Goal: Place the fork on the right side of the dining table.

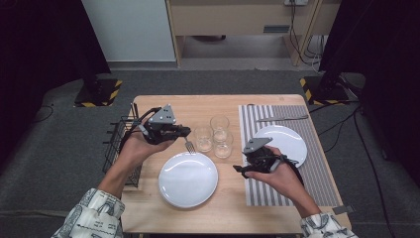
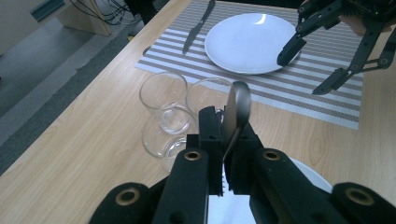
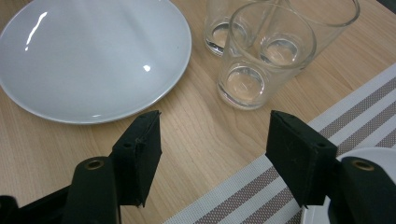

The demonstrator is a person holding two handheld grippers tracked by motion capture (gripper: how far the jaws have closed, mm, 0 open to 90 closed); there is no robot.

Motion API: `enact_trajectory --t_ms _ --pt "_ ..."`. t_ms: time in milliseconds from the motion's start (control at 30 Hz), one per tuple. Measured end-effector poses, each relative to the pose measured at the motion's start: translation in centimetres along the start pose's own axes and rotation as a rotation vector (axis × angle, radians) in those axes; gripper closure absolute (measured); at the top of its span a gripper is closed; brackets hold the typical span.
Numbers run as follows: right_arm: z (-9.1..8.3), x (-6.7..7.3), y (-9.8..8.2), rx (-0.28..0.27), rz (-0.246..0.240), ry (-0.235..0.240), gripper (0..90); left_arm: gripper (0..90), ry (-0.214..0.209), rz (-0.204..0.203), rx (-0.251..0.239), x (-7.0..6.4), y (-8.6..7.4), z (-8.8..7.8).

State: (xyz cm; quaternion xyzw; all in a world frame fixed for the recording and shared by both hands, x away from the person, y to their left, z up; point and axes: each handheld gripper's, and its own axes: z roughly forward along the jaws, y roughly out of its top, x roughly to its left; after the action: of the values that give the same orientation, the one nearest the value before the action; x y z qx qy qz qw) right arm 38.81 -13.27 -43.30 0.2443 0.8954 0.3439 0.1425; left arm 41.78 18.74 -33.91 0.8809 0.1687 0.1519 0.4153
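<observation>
Jaws of the left gripper (image 2: 224, 154) are clamped on a fork (image 2: 235, 114), gripped part-way along the handle; in the left gripper view the handle end rises past the jaw tips, while in the high view the tines (image 1: 189, 145) hang just off the far-left rim of the bare plate (image 1: 188, 179). Long axis of the fork runs roughly along the jaws. Three glasses (image 1: 214, 136) stand just beyond, clustered and touching. Right gripper (image 3: 212, 154) is held partly open with nothing between the pads, hovering over wood at the edge of the striped mat (image 3: 243, 200). The mat carries a second plate (image 1: 285, 141) and a knife (image 1: 282, 118) on its far side. Likely placement is beside a plate; the left hand is the nearer one. Tines are hidden below the jaws in the left gripper view. Contents of the wire basket (image 1: 119, 144) can't be made out.
</observation>
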Motion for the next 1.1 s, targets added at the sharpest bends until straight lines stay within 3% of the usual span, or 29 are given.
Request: enact_trajectory --t_ms 467,1100 --pt "0.1 0.4 1.1 -0.024 -0.034 0.019 44.4 86.3 -0.037 0.025 0.002 -1.4 0.3 1.2" --pt "0.4 1.8 2.4 -0.069 -0.112 0.096 61.8 86.2 -0.087 0.050 0.007 -3.1 0.2 2.6"
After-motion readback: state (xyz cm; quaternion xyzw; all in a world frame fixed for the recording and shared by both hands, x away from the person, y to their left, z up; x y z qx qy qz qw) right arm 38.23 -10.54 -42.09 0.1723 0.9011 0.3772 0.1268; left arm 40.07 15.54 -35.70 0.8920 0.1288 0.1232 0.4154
